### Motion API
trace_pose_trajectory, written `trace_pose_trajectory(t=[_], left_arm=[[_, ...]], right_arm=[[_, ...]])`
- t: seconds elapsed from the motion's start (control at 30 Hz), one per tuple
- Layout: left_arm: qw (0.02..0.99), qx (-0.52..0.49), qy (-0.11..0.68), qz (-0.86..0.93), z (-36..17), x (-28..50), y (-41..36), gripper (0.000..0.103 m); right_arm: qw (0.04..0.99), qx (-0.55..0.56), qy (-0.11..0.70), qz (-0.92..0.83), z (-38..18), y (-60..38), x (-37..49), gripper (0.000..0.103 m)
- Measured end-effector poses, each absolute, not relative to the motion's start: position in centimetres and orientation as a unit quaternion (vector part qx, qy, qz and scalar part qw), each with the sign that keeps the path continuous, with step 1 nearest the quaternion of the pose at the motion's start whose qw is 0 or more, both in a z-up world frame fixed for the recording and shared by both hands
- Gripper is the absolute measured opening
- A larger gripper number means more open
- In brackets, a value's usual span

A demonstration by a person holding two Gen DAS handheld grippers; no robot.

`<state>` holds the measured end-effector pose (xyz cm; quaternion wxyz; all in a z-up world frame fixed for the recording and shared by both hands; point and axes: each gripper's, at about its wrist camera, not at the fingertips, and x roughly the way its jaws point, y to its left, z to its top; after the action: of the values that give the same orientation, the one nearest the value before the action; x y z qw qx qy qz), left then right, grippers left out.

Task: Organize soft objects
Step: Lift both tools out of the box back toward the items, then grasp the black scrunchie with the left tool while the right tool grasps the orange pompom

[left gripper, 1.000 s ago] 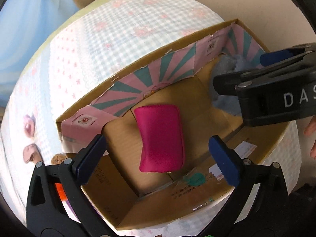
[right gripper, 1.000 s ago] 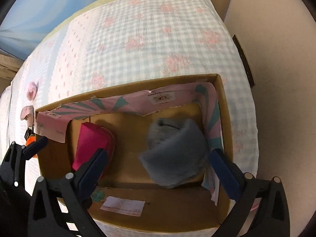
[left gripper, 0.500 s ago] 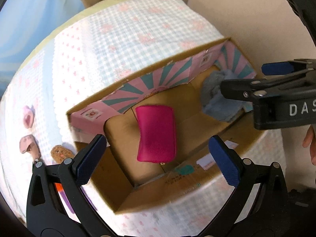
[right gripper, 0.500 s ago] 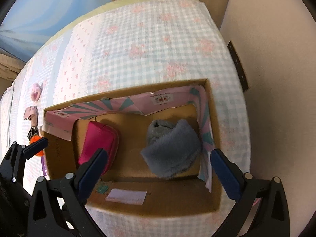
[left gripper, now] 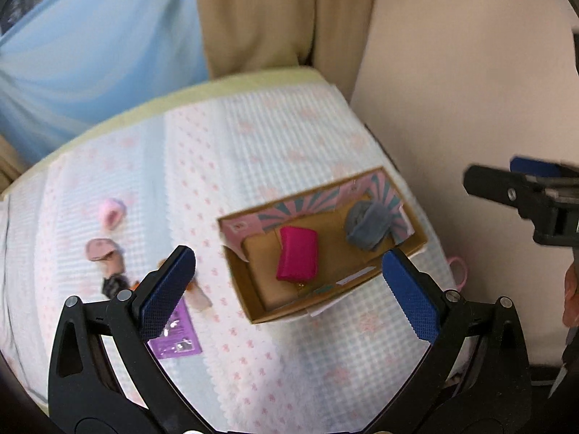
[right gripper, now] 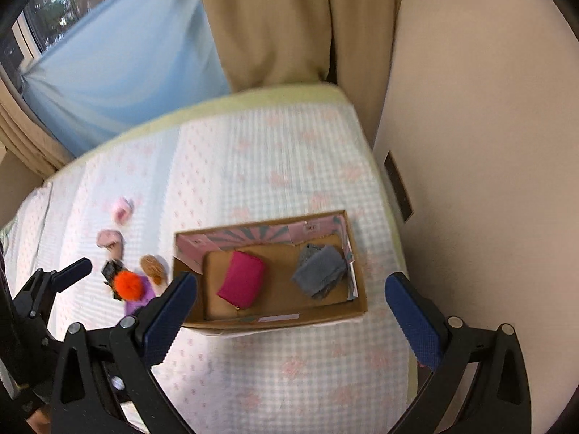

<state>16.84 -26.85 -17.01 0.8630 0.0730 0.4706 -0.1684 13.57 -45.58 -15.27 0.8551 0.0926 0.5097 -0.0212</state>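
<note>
Both the left gripper (left gripper: 289,282) and right gripper (right gripper: 291,305) gape wide and empty above the bed (right gripper: 253,166), the cardboard box (right gripper: 275,320) at twelve o'clock holding a magenta pouch (right gripper: 241,282) and grey fleece (right gripper: 320,275).

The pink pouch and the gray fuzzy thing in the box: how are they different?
The pink pouch is smooth and a tidy rectangle; the gray fuzzy cloth is shaggy and loosely folded, with an uneven outline. The pouch lies toward the left end of the cardboard box; the cloth lies at the right end, against the patterned lining. Both rest on the box floor, apart from each other, and no gripper touches either.
</note>
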Motion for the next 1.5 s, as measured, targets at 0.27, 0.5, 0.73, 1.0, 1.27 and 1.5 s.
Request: trace_pose_trajectory(t=[0.27,0.5,0.73,1.0,1.27,1.5], left_arm=[[0.903,0.028,0.403,-0.148,-8.8,11.7,-19.8,0.103],[0.924,0.002,0.366,-0.107,-5.2,7.3,-12.0,0.103],[0.942,-0.014,0.331,-0.047,-3.9,4.8,-4.6,0.103],[0.94,-0.014,0.34,-0.001,-5.0,5.5,3.0,0.103],[0.921,-0.013,0.389,-0.03,-11.3,10.2,9.1,0.103],[0.89,-0.031,0.448,-0.073,-21.0,15.8,12.6,0.103]], right_arm=[[0.891,0.08,0.445,-0.048,-8.2,-42.4,7.0,0.103],[0.914,0.053,0.398,-0.05,-4.6,-37.4,2.6,0.103],[0.928,0.048,0.37,-0.015,-4.0,-32.0,1.2,0.103],[0.927,0.041,0.371,0.027,-5.7,-25.3,2.8,0.103],[0.924,0.057,0.378,0.033,-10.0,-19.1,5.9,0.103],[0.903,0.11,0.415,0.024,-17.3,-14.3,9.3,0.103]])
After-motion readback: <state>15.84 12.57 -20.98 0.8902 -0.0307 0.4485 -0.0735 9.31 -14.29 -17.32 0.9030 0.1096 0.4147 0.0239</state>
